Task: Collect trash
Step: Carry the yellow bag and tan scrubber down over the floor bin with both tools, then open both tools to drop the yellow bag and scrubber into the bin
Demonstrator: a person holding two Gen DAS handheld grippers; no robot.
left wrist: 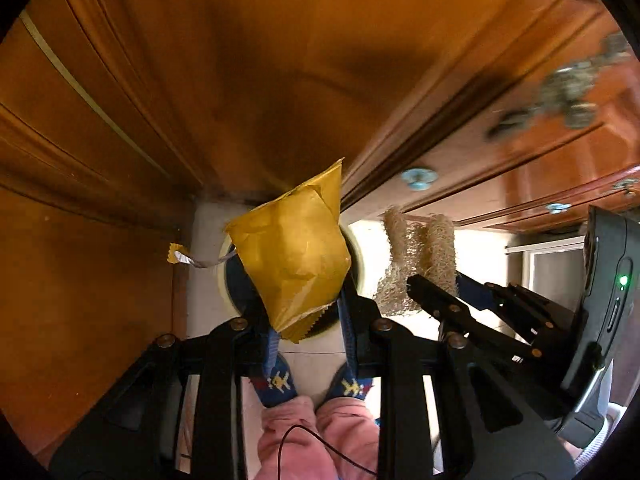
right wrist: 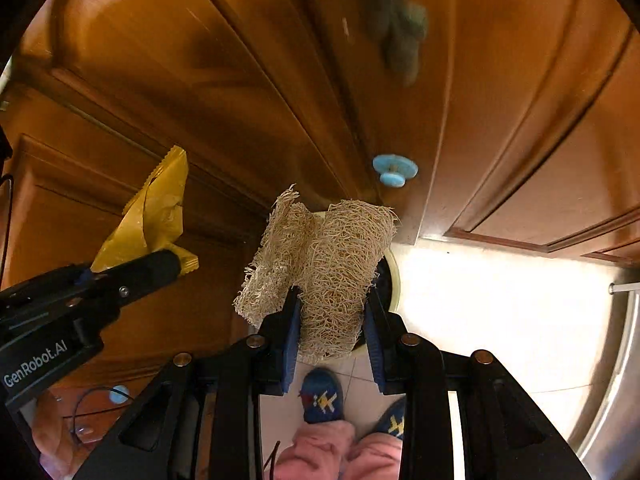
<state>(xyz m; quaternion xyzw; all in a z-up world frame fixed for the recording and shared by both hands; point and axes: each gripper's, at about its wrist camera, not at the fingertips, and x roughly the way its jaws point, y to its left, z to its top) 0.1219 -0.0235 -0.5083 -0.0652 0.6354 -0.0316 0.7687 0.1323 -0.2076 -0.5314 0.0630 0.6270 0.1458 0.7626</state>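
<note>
My left gripper (left wrist: pixel 306 312) is shut on a crumpled yellow wrapper (left wrist: pixel 292 256) and holds it in the air above a round bin (left wrist: pixel 358 252) on the floor. My right gripper (right wrist: pixel 332 320) is shut on a beige fibrous loofah scrap (right wrist: pixel 324 264), also above the bin's pale rim (right wrist: pixel 394 276). Each gripper shows in the other's view: the right one (left wrist: pixel 432 296) with the loofah (left wrist: pixel 416 256), the left one (right wrist: pixel 168 268) with the wrapper (right wrist: pixel 152 216). A small torn yellow wrapper strip (left wrist: pixel 188 258) lies by the bin.
Wooden cabinet doors (left wrist: pixel 260 80) with a pale blue knob (right wrist: pixel 394 170) stand just ahead. The floor (right wrist: pixel 500 312) is light tile. The person's blue slippers (right wrist: pixel 322 396) and pink trousers are below. A metal rail (right wrist: pixel 616 360) curves at the right.
</note>
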